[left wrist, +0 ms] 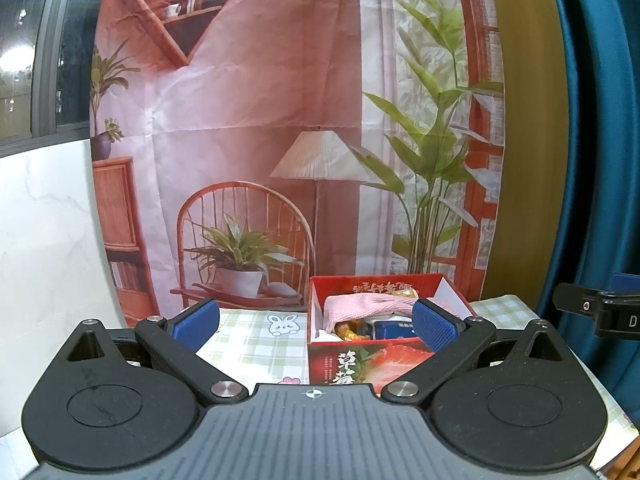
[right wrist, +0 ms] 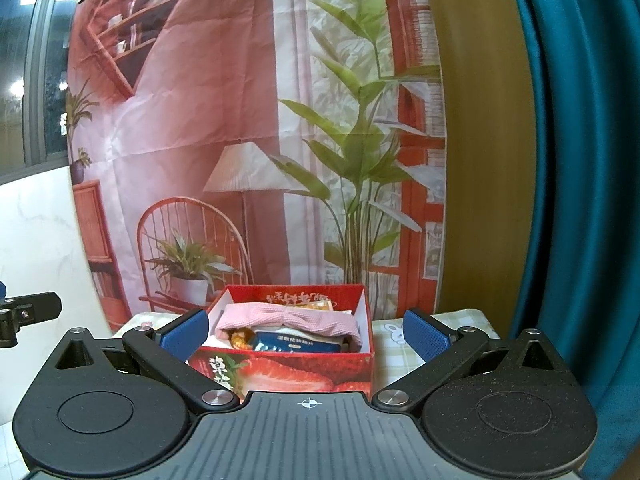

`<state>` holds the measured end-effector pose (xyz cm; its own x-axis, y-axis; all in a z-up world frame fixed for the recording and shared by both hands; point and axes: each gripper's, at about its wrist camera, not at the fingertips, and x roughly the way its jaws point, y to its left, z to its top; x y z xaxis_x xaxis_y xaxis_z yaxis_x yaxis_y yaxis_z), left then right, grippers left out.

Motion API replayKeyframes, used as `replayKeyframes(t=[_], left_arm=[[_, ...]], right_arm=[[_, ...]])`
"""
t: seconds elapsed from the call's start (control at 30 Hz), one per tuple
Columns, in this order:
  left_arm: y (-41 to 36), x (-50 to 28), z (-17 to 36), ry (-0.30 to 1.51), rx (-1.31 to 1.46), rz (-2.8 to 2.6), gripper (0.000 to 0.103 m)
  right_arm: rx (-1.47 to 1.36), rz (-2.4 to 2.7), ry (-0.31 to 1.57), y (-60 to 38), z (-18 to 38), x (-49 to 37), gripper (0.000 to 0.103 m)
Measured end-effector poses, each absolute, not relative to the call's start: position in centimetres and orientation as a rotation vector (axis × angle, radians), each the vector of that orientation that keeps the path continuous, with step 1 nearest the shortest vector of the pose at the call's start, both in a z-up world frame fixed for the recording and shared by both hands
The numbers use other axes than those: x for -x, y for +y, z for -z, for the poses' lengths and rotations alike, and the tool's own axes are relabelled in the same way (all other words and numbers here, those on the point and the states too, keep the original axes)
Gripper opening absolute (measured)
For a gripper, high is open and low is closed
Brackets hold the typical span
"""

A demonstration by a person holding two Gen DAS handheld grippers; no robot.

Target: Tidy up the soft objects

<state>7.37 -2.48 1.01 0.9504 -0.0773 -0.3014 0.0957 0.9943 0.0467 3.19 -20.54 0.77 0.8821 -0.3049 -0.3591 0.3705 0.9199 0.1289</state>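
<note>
**Both grippers held back from the filled strawberry box: risks at the next approach**

The red strawberry box [right wrist: 286,354] stands open on the checked tablecloth [right wrist: 394,354], in front of the printed backdrop [right wrist: 224,128]. Inside the box, a pink cloth [right wrist: 288,320] lies draped across the top of the contents; below it, toward the box's near wall, sit a blue packet [right wrist: 296,346] and a gold-wrapped item [right wrist: 240,340]. The right gripper [right wrist: 306,334] faces the box squarely, jaws wide apart and holding nothing. The left gripper [left wrist: 316,322] sits to the left of the box, jaws likewise spread and empty, its right pad overlapping the box's near corner in that view.

Probable hazards: the cloth appears to rise above the box rim, so a pinch on one fold could drag the whole piece out or spill the packets beneath. The box looks like light cardboard; a finger catching its near wall would likely slide or tip it. How firmly the cloth is tucked in cannot be told.
</note>
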Motion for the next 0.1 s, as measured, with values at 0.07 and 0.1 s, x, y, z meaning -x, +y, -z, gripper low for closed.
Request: replayKeyframes(t=[0.07, 0.1], left_arm=[[-2.50, -7.33, -0.96, 0.301, -0.064, 0.089, 0.103], [-2.57, -7.37, -0.95, 0.302, -0.065, 0.086, 0.103]], right_arm=[[-0.197, 0.354, 0.341, -20.52, -0.77, -3.19, 0.103], [-0.197, 0.354, 0.341, -20.51, -0.74, -3.20, 0.103]])
